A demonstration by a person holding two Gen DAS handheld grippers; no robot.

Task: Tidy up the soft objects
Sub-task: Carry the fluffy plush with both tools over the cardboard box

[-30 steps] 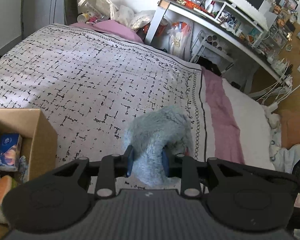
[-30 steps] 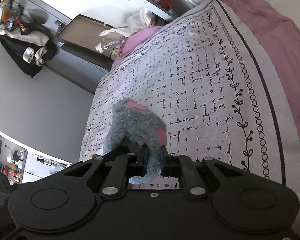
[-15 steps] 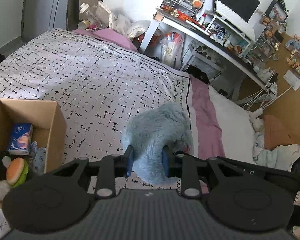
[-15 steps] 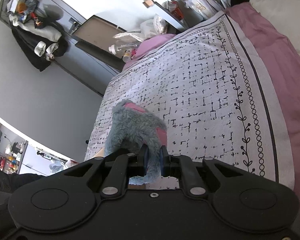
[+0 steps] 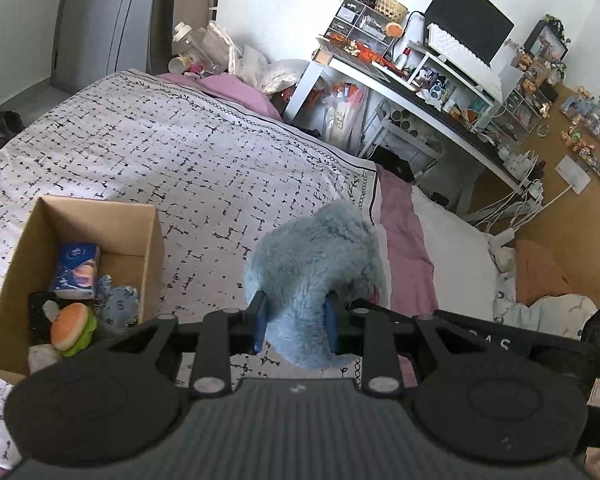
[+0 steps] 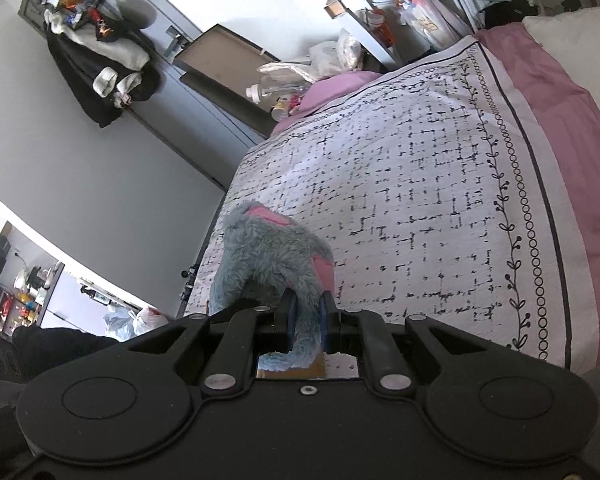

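**Blue plush held by both tongs above the bed, box waiting to the left**

The left tongs (image 5: 296, 326) are clamped on a thick fold of the fluffy blue plush toy (image 5: 312, 256), its fur bulging out past both pads. The right tongs (image 6: 308, 322) are pinched nearly together on a thinner flap of the same toy (image 6: 268, 256), where pink patches show among the blue fur. The plush hangs clear of the patterned bedspread (image 5: 180, 168), carried between the two grips.

The cardboard box (image 5: 140, 236) sits on the bed to the left of the held toy. It already holds a burger plush (image 5: 74, 328), a small blue soft toy (image 5: 116, 300) and a tissue pack (image 5: 78, 270), so free room looks limited to the far end.

Judging from this, the risks lie in the transfer. The right grip has only a thin piece of fur; if the hands drift apart, that flap could slip out and leave the toy swinging from the left tongs alone. The plush looks bulky against the box opening, so it may catch on the near wall, or tip the light box. Letting go too high could see it bounce off the contents onto the bedspread.
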